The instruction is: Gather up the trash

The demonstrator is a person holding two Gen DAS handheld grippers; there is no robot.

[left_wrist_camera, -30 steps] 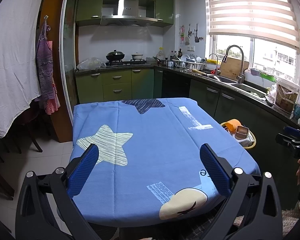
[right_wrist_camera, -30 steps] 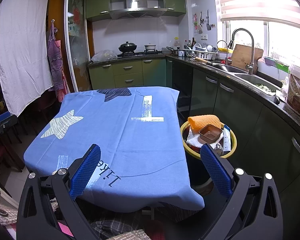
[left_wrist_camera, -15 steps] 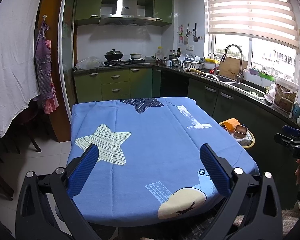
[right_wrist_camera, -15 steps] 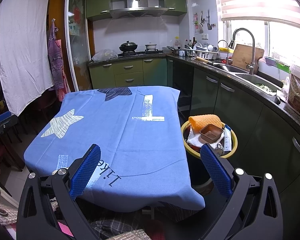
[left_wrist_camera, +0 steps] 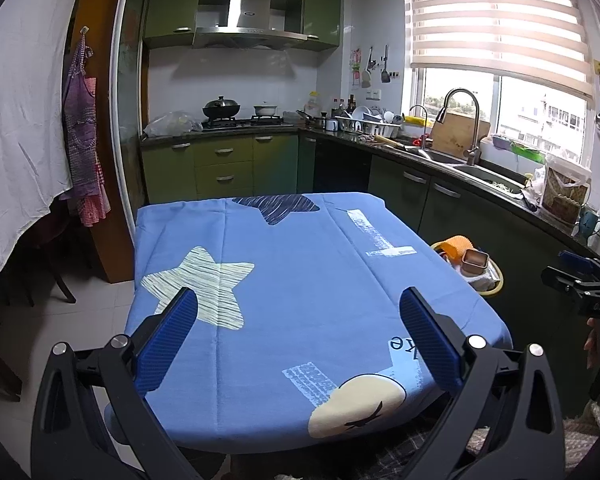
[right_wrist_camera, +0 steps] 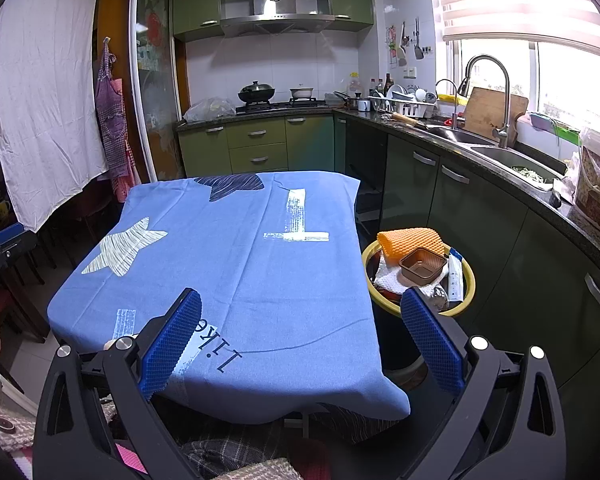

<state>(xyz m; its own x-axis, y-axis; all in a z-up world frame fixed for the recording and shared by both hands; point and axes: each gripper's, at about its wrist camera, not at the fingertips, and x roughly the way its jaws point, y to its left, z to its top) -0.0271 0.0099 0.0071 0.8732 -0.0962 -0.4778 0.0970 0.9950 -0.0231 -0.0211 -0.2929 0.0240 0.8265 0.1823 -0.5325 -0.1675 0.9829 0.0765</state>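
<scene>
At the far left of the room we are seeing a white sheet (right_wrist_camera: 44, 92) hanging, with an apron (right_wrist_camera: 112, 120) beside it. Nearer the middle, we are holding the left gripper (left_wrist_camera: 298, 316) above the near end of the desk (left_wrist_camera: 300, 280), its jaws standing wide apart with nothing between them. The desk is wearing a blue cloth with a pale star (left_wrist_camera: 204, 284) on its left half and a dark star (left_wrist_camera: 278, 206) at the far edge. We are holding the right gripper (right_wrist_camera: 300, 316) over the desk's near right corner, jaws likewise spread and gripping nothing. Just right of the desk, on the floor, the bin (right_wrist_camera: 466, 276) is sitting with a yellow rim, and the trash is lying heaped in it: an orange mesh piece (right_wrist_camera: 412, 240) on top, a small brown tray (right_wrist_camera: 422, 264) beside it, white wrapping (right_wrist_camera: 388, 278) underneath. Further right, green cabinets are running under a sink (right_wrist_camera: 508, 158) and tap (right_wrist_camera: 488, 80) below the window.
</scene>
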